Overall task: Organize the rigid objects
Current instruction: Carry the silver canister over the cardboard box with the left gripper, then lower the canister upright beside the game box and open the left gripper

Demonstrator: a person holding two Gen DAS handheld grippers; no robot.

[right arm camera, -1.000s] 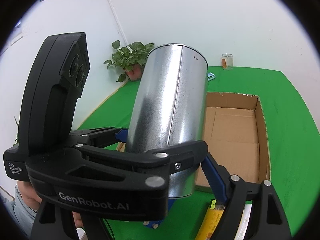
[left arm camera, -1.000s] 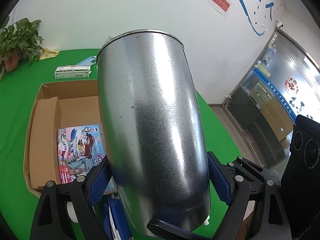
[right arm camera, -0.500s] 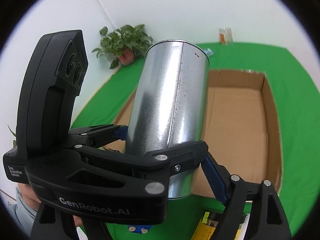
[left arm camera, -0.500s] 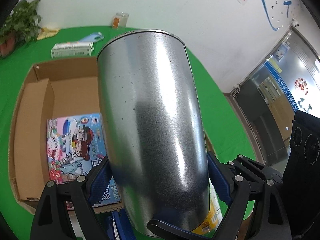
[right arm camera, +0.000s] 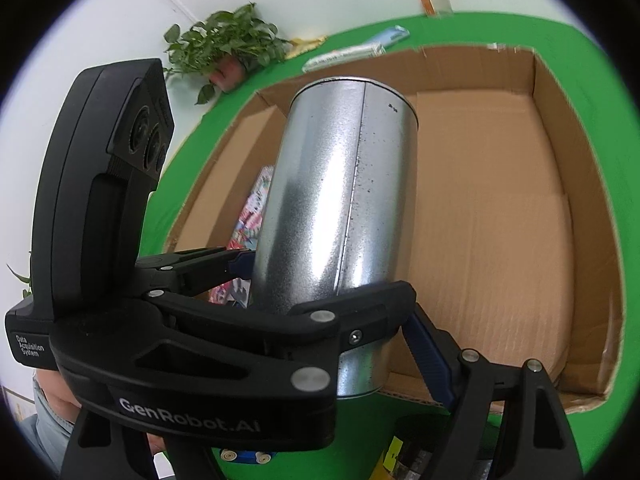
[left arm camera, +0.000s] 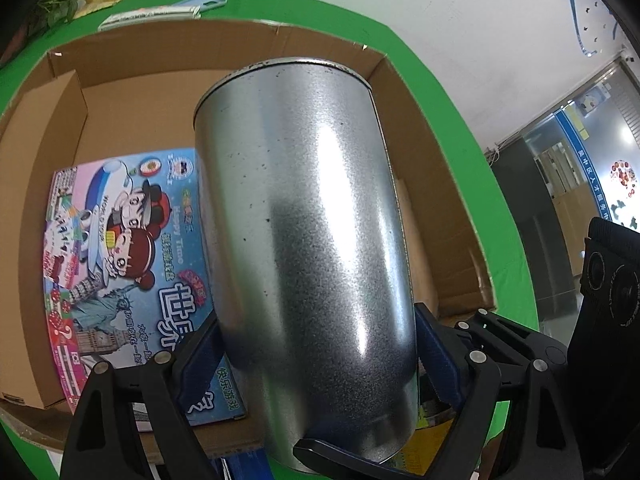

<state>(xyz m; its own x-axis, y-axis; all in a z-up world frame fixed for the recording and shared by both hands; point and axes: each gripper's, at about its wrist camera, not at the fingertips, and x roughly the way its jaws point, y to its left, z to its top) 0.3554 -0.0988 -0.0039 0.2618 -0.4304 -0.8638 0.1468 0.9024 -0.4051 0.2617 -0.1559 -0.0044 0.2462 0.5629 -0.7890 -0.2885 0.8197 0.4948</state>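
Metal canister, a tall galvanised-looking cylinder, fills the centre of the left wrist view, tilted so its far end leans toward 12 o'clock. The left gripper has its jaws spread wide, and its blue pads press the canister's lower sides at 8 and 4 o'clock. Behind the canister lies an open cardboard box on a green table. Inside the box, at 9 o'clock from the canister, a colourful board game box lies flat on the floor of it. Beyond the box's far wall, toward 11 o'clock, a slim white carton rests on the table. Part of the right gripper's black frame shows at 4 o'clock.

From the right wrist view, the same canister stands at centre, over the near edge of the cardboard box. The right gripper also grips the canister near its base, jaws wide apart, one blue pad visible at 5 o'clock. The left gripper's black body crosses in front at 9 o'clock. A potted plant sits on the table at 11 o'clock. A person's hand shows at 7 o'clock.
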